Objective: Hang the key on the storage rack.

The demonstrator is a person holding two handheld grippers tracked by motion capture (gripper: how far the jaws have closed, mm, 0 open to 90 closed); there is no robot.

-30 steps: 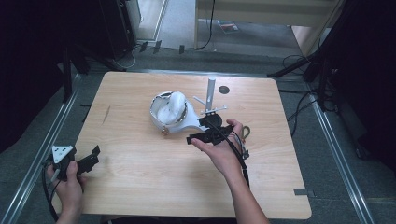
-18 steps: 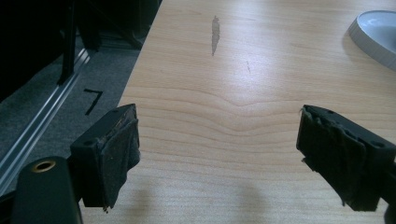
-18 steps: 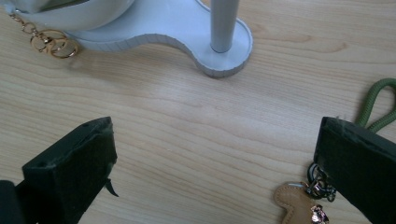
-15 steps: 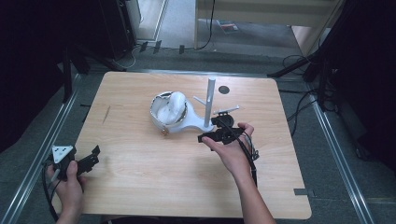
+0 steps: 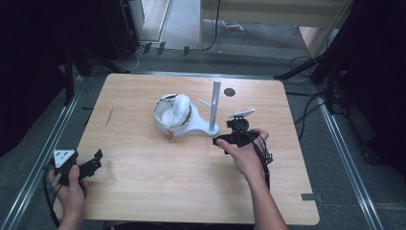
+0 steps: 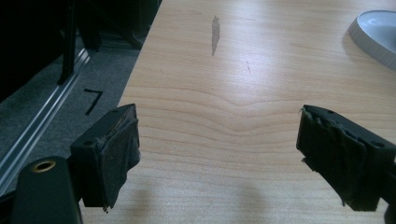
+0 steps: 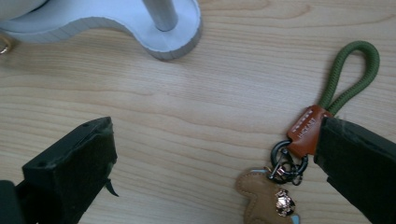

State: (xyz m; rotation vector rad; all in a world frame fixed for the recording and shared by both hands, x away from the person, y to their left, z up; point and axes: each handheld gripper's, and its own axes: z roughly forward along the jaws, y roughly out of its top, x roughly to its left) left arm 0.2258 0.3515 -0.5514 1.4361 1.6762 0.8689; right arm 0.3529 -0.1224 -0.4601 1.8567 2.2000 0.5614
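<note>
Near edge, left: left gripper (image 5: 93,165) is held at the table's (image 5: 143,191) front-left corner, jaws spread wide over bare wood, nothing between them; a hand (image 5: 72,184) grips its handle.
Right of centre: right gripper (image 7: 215,154) sits low over the table, jaws parted and holding nothing — the keychain (image 7: 299,163) lies by its right jaw, seen in the right gripper view.
Keychain, look: a green cord loop (image 7: 350,74), a tan leather tab (image 7: 306,128) with small lettering, a dark clasp (image 7: 285,163) with rings, and a brown leather charm (image 7: 264,198) with a small metal bead.
Keychain, place: flat on the wood, near the stand's base (image 7: 154,32) but apart from it; the tab's lower edge runs just beside the right jaw, and I cannot tell if they touch.
Change: a second ago the right gripper was close against the stand's bowl side; now it is farther right and nearer the person, past the post (image 5: 215,103). The left gripper has not moved.
Axis: in the right gripper view the keychain's long line runs diagonally — loop toward the upper right, charm toward the lower left.
Farther back: white stand (image 5: 191,127) with its bowl (image 5: 172,112) and upright post, mid-table.
</note>
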